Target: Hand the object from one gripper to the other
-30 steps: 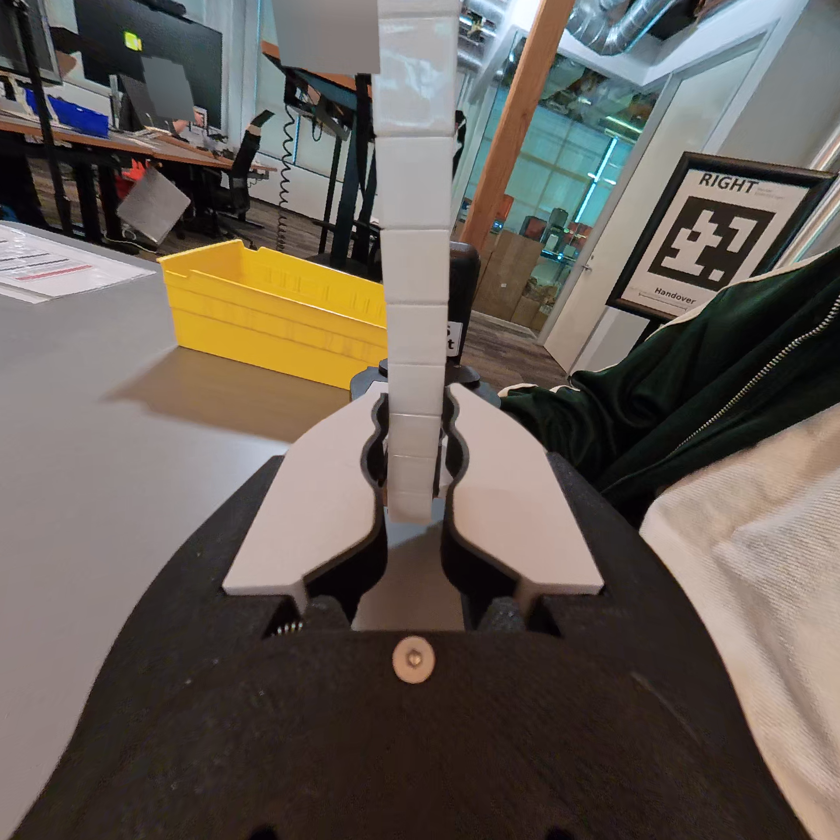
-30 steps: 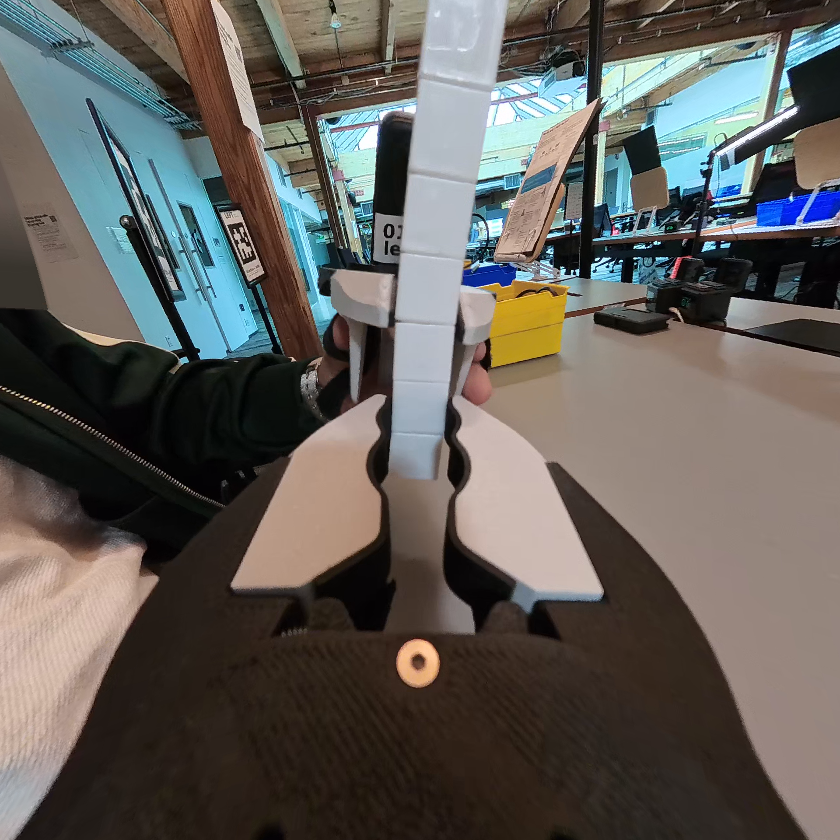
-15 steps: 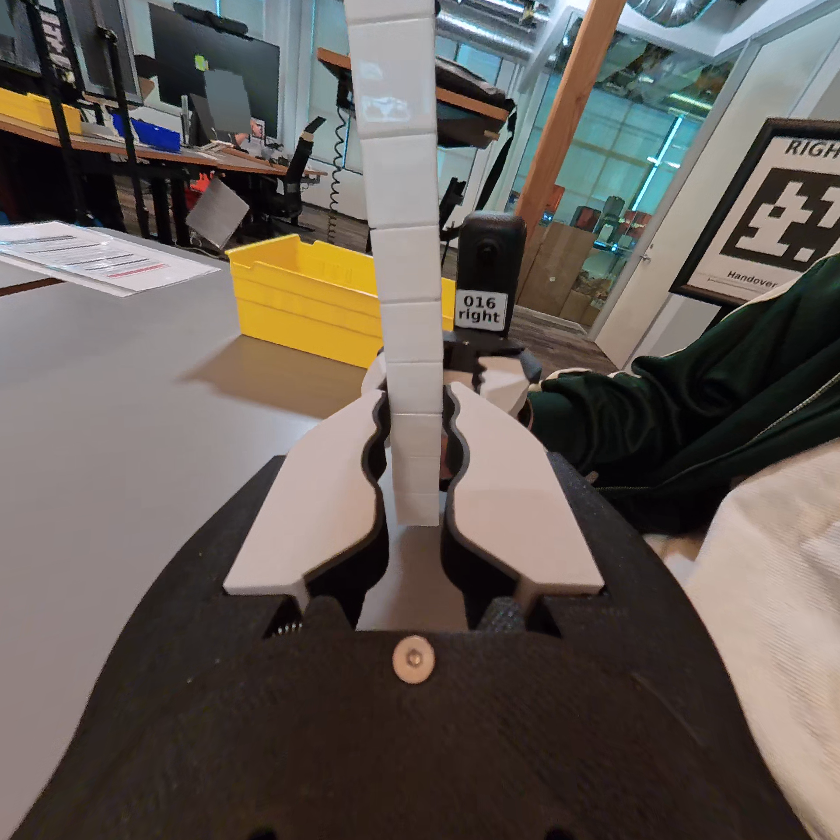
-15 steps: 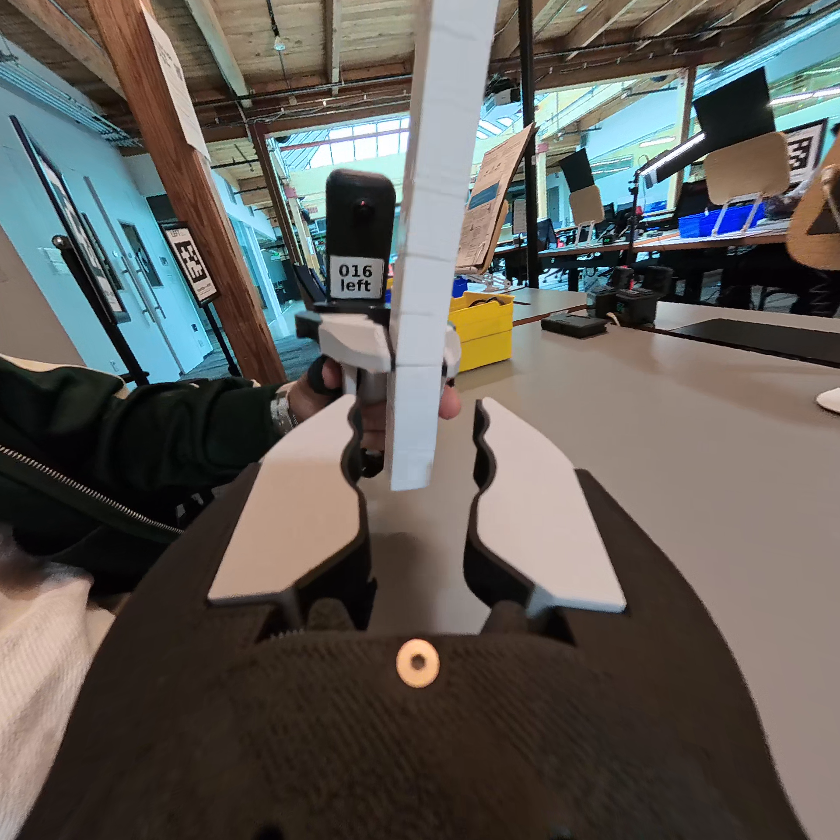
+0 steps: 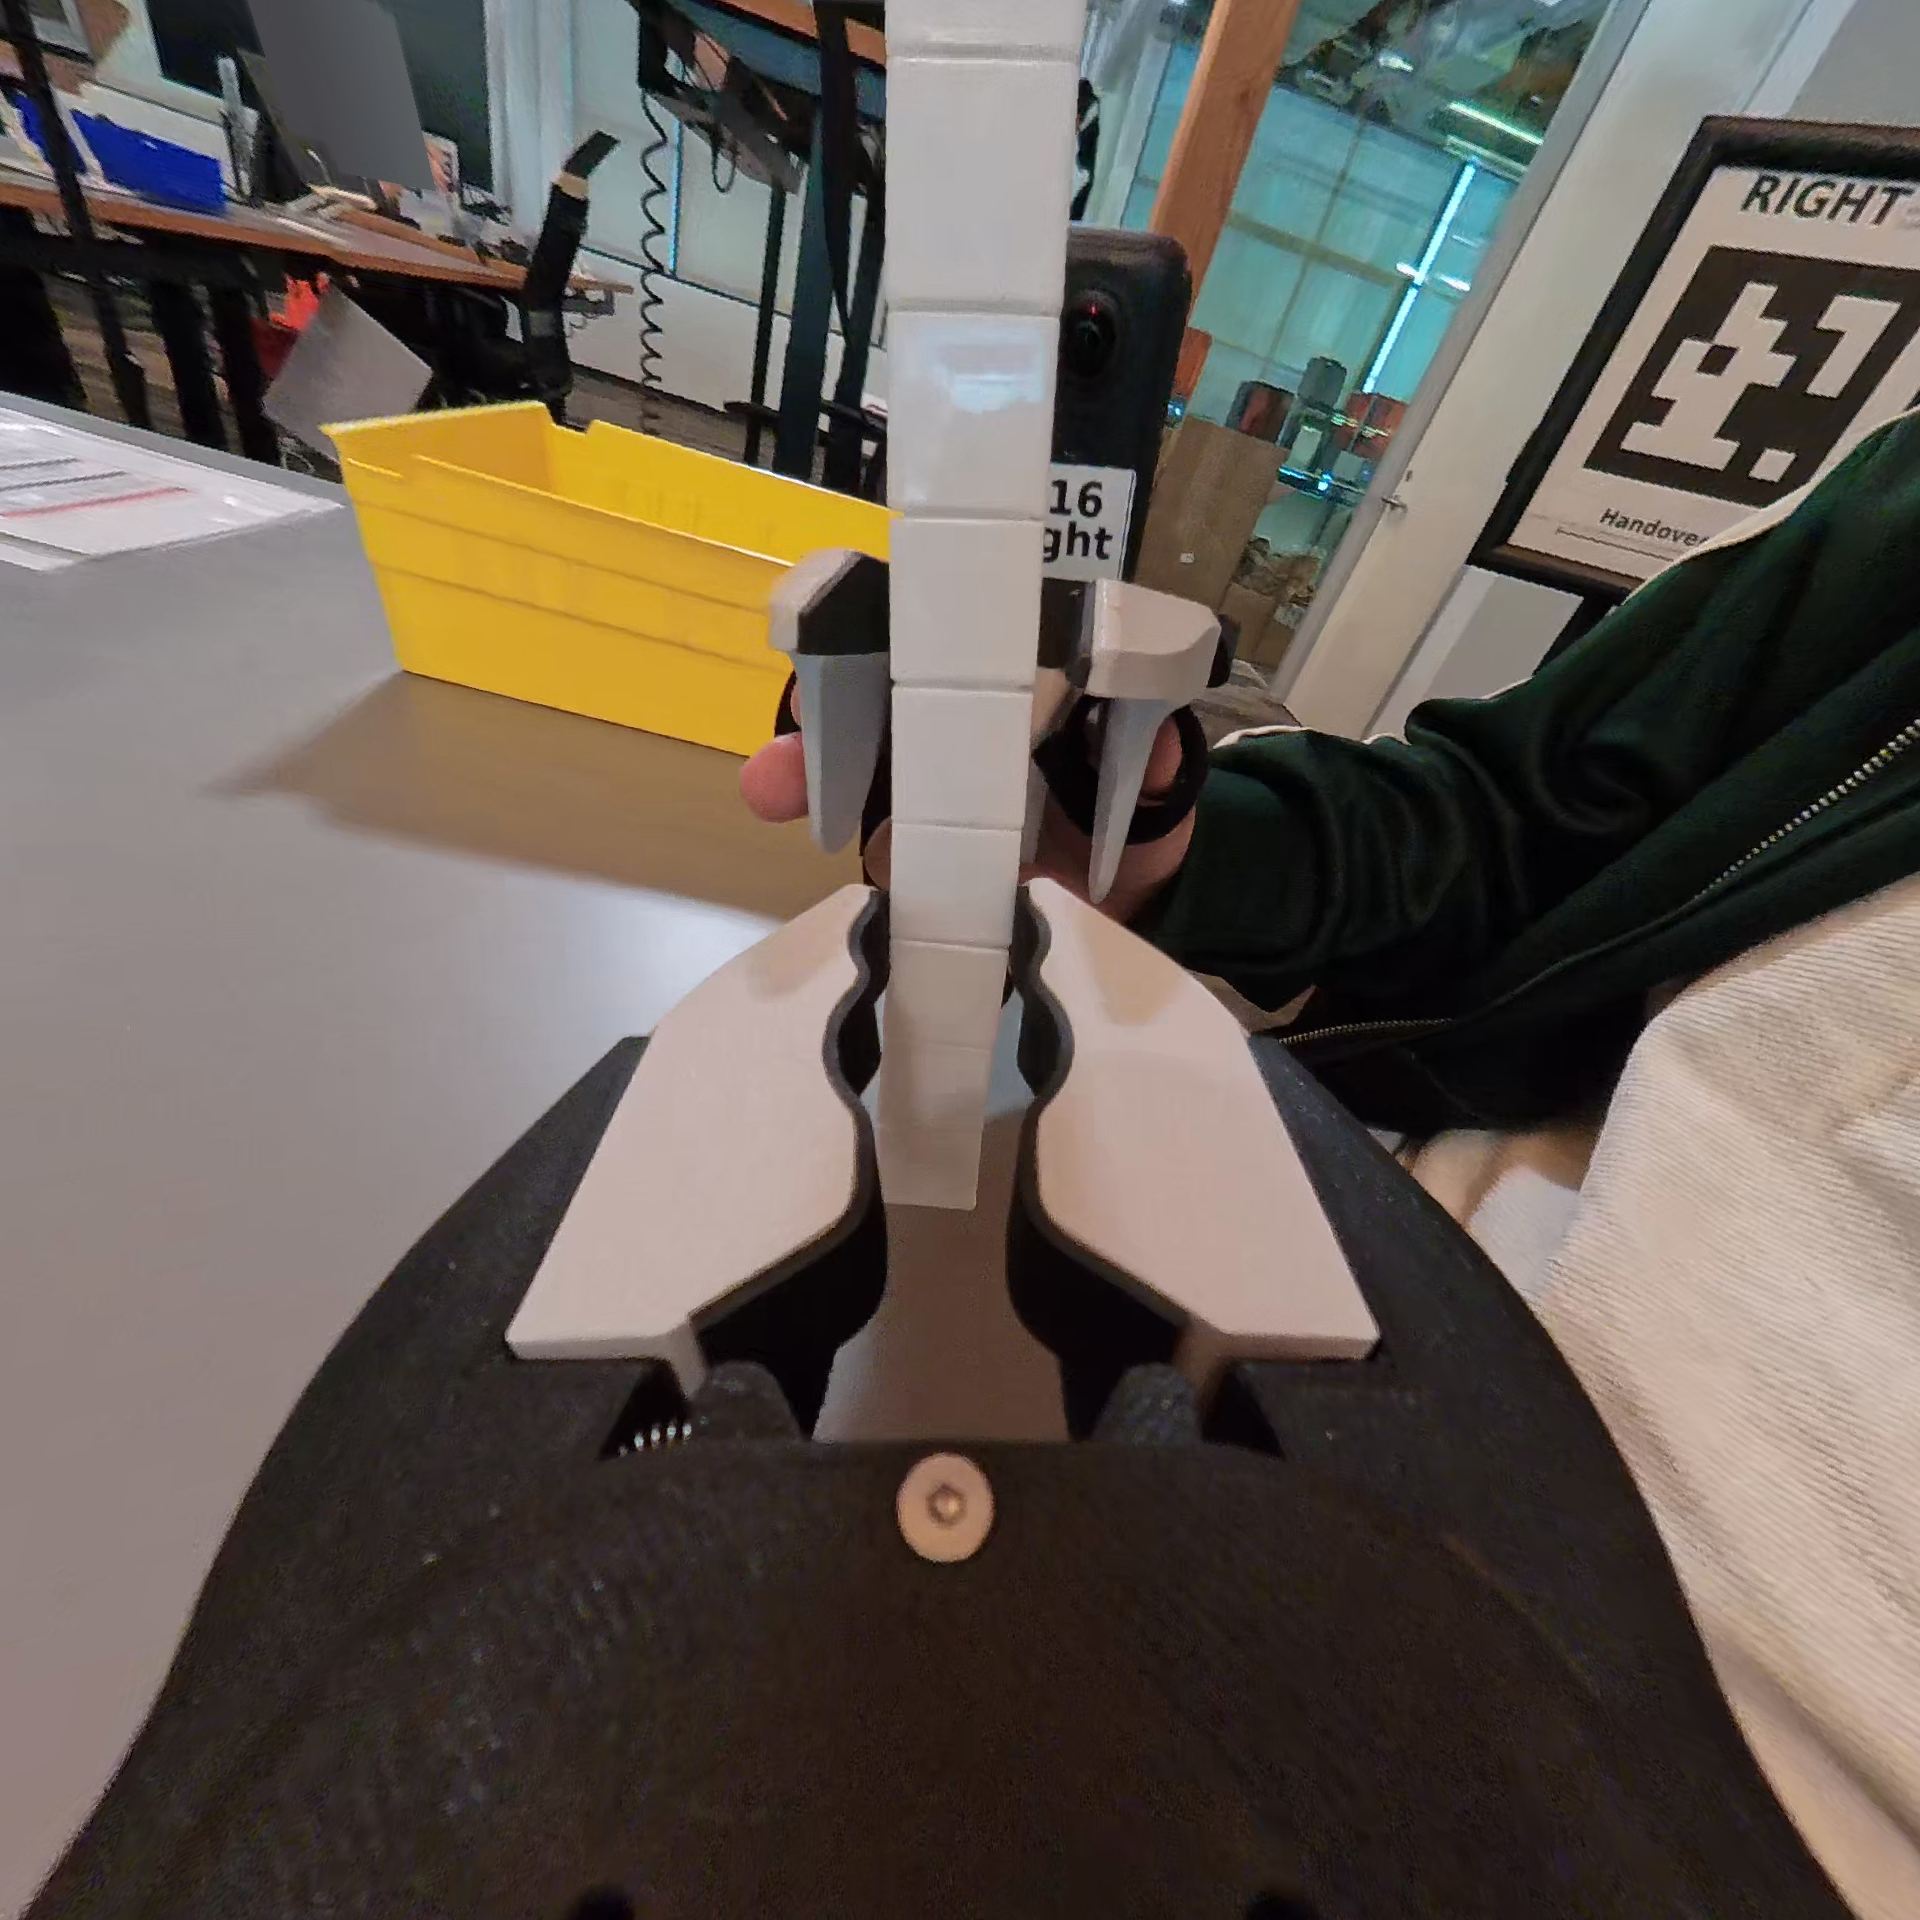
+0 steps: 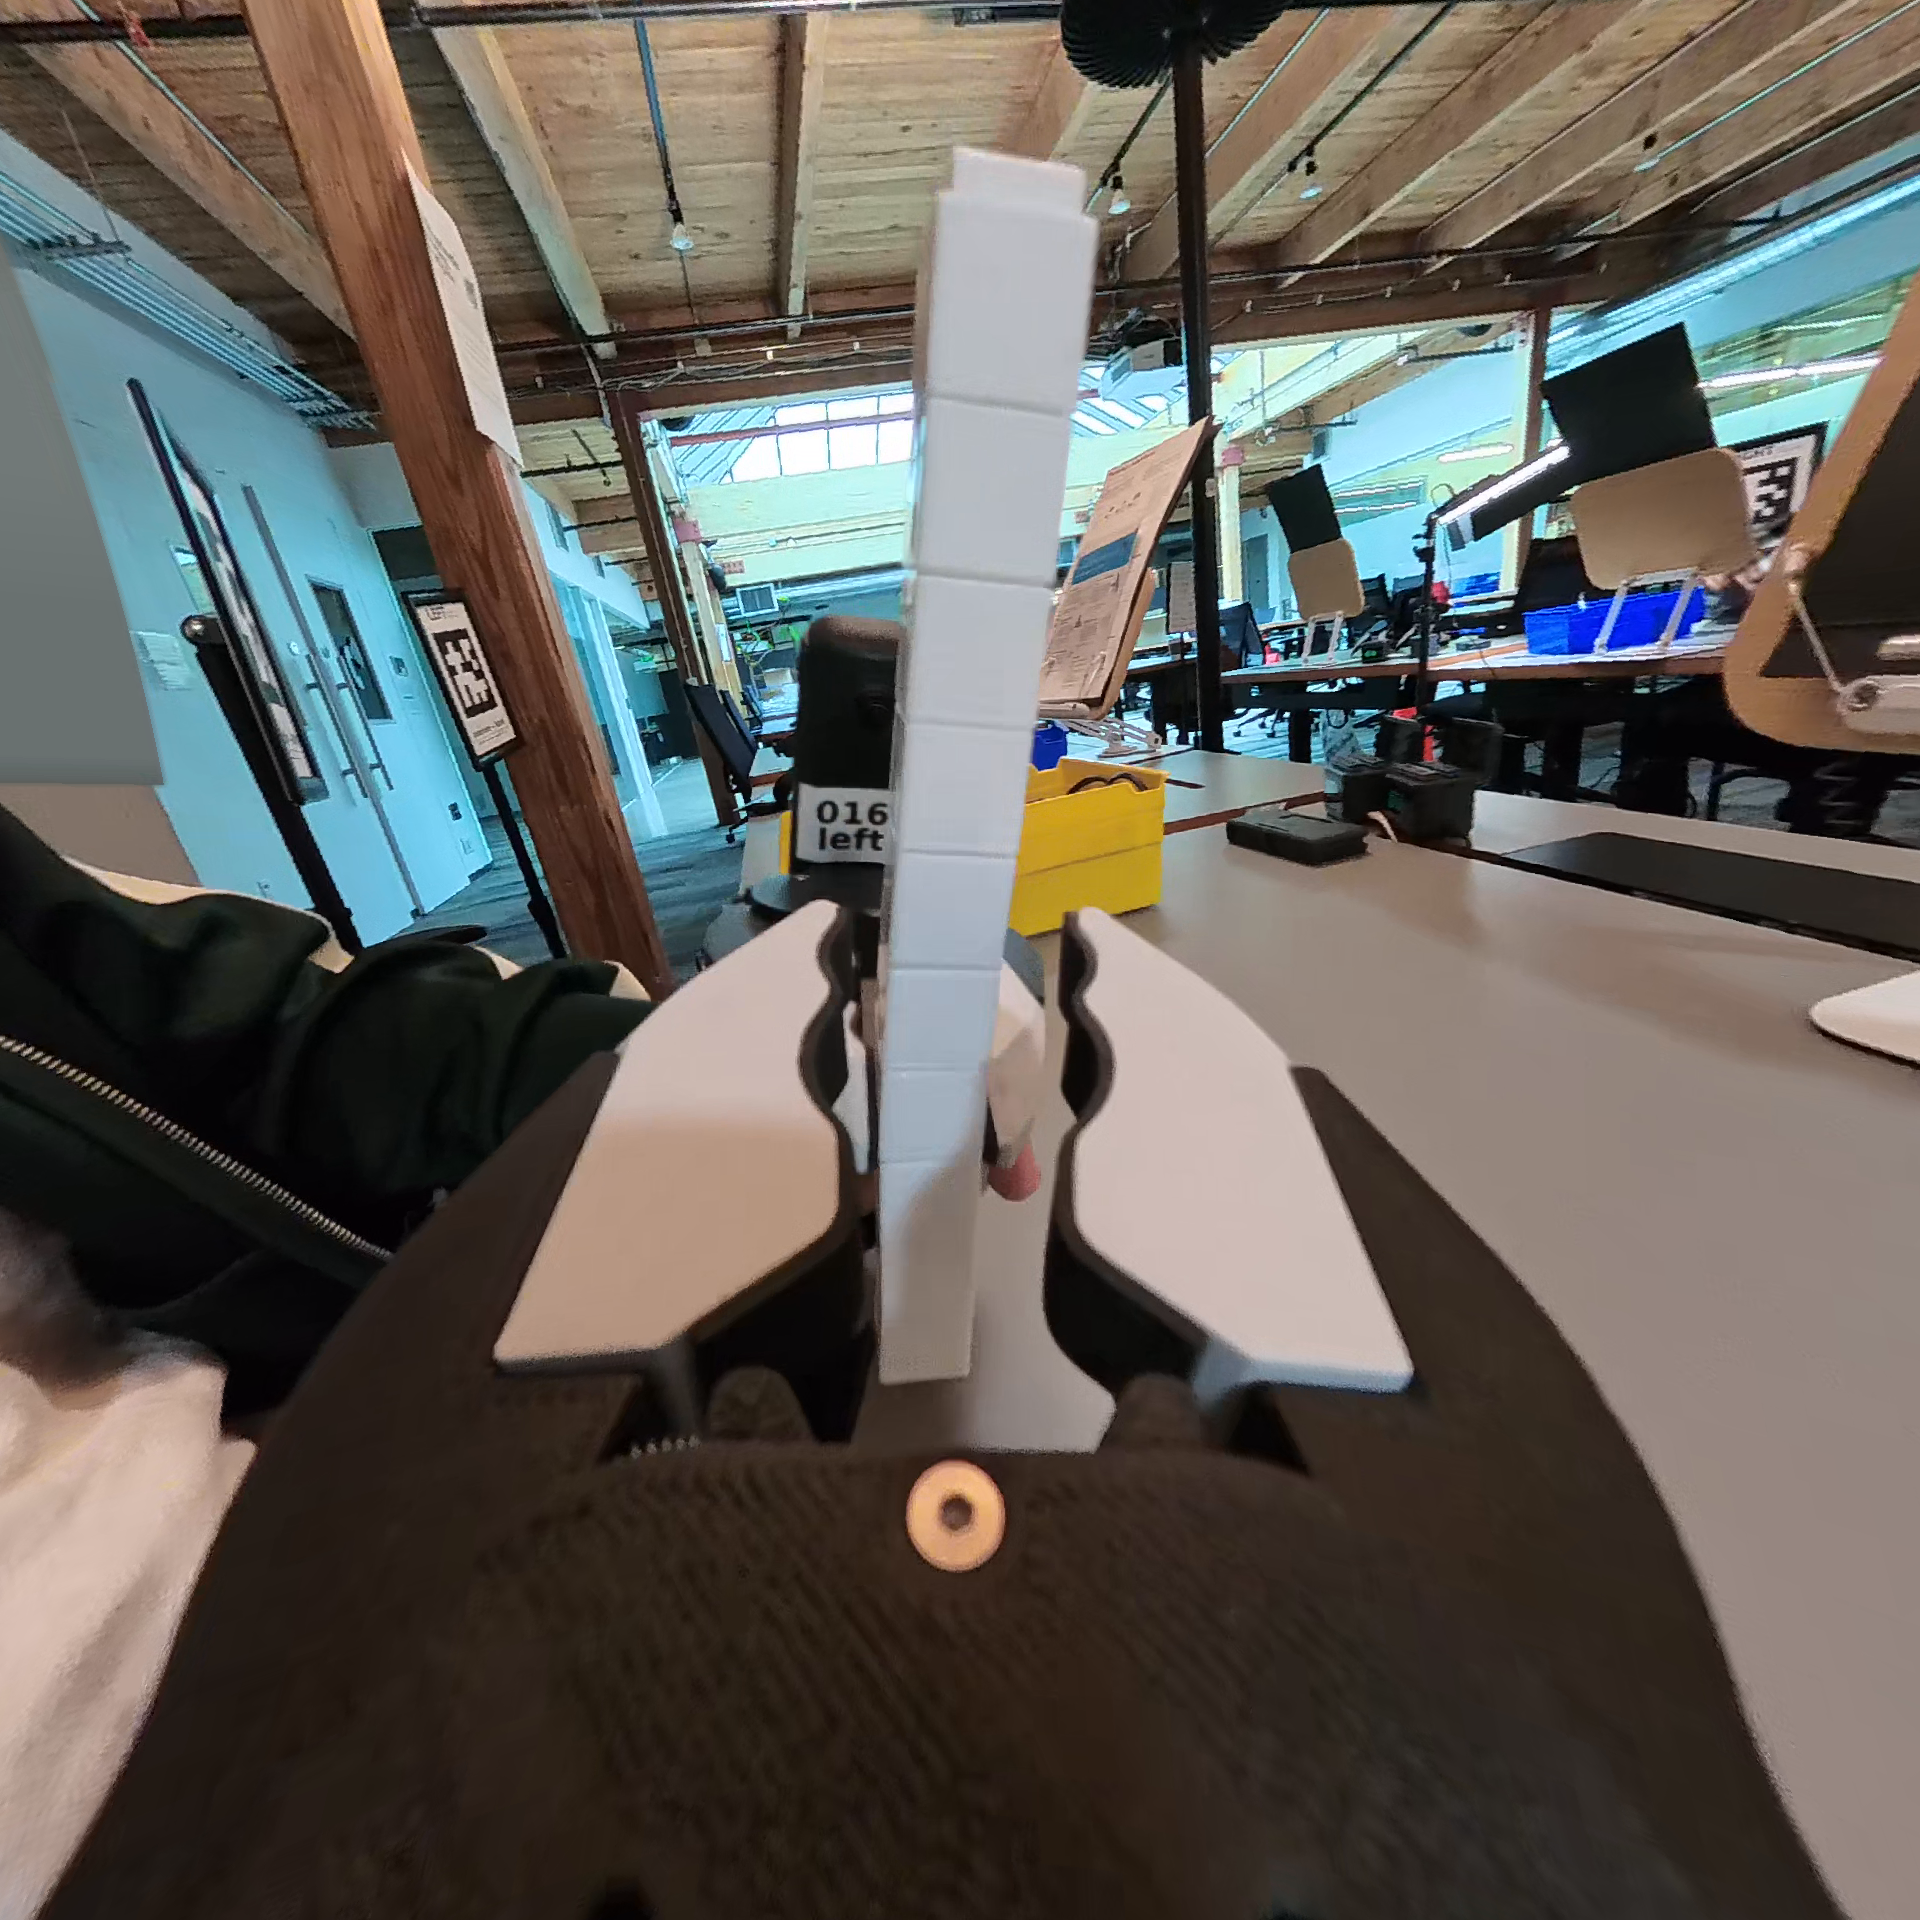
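A long white segmented bar (image 5: 961, 748) stands upright above the grey table. My left gripper (image 5: 948, 914) is shut on its lower part. In the left wrist view my right gripper (image 5: 966, 868) faces me just beyond, open, with one finger on each side of the bar and a gap on both sides. In the right wrist view the bar (image 6: 966, 831) runs up between the fingers of my right gripper (image 6: 954, 920), which is open and not touching it. The left gripper's black camera body (image 6: 847, 727) shows behind the bar; its fingers are mostly hidden.
A yellow bin (image 5: 582, 582) sits on the grey table (image 5: 260, 935) behind the grippers; it also shows in the right wrist view (image 6: 1091, 852). The person's green sleeve (image 5: 1507, 831) is at the right. Black devices (image 6: 1299, 836) lie farther back on the table. Some 5 cm of space lies between my two pairs of fingers.
One second ago both grippers were shut on the bar. My right gripper has opened and let go; it now stands open around the bar. My left gripper keeps its hold.
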The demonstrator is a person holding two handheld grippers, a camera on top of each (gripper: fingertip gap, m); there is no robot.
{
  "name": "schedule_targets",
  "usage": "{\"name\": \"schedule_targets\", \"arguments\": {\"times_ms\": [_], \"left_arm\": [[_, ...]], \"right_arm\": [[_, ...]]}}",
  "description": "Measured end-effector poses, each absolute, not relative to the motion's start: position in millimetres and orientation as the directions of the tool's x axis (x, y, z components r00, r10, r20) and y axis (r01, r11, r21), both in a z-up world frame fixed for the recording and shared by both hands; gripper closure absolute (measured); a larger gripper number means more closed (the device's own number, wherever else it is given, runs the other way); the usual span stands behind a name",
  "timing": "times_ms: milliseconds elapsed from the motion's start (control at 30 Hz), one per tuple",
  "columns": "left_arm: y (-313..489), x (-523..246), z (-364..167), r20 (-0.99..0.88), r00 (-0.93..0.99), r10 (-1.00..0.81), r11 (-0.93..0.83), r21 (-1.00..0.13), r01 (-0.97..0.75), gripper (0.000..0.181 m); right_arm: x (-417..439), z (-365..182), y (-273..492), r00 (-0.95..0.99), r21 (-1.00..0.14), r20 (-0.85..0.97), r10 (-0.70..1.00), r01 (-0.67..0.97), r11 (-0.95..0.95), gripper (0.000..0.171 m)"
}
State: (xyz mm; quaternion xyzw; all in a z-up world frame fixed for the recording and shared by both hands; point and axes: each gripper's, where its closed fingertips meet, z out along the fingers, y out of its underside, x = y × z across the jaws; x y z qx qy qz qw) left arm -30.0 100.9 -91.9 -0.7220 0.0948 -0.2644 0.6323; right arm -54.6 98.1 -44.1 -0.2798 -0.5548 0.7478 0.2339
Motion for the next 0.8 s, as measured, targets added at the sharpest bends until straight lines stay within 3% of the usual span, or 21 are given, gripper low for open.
{"name": "schedule_targets", "arguments": {"times_ms": [167,433,600,800], "left_arm": [[102.4,-24.0,-95.7,0.262,0.835,-0.485,-0.195,-0.963,0.188,0.158],[103.2,-25.9,-96.9,0.311,0.820,-0.481,-0.210,-0.949,0.237,0.156],[103.3,-27.2,-95.5,0.344,0.807,-0.480,-0.213,-0.938,0.273,0.128],[99.2,-32.7,-84.6,0.350,0.800,-0.488,-0.177,-0.937,0.301,0.120]], "right_arm": [[-50.6,-41.4,94.5,-0.749,-0.962,-0.144,0.646,-0.047,-0.269,0.146],[-50.7,-43.4,93.7,-0.750,-0.967,-0.139,0.646,-0.036,-0.250,0.149],[-50.4,-45.4,92.2,-0.751,-0.973,-0.123,0.649,-0.037,-0.226,0.149],[-50.2,-44.6,96.8,-0.750,-0.972,-0.129,0.649,-0.034,-0.233,0.149]]}}
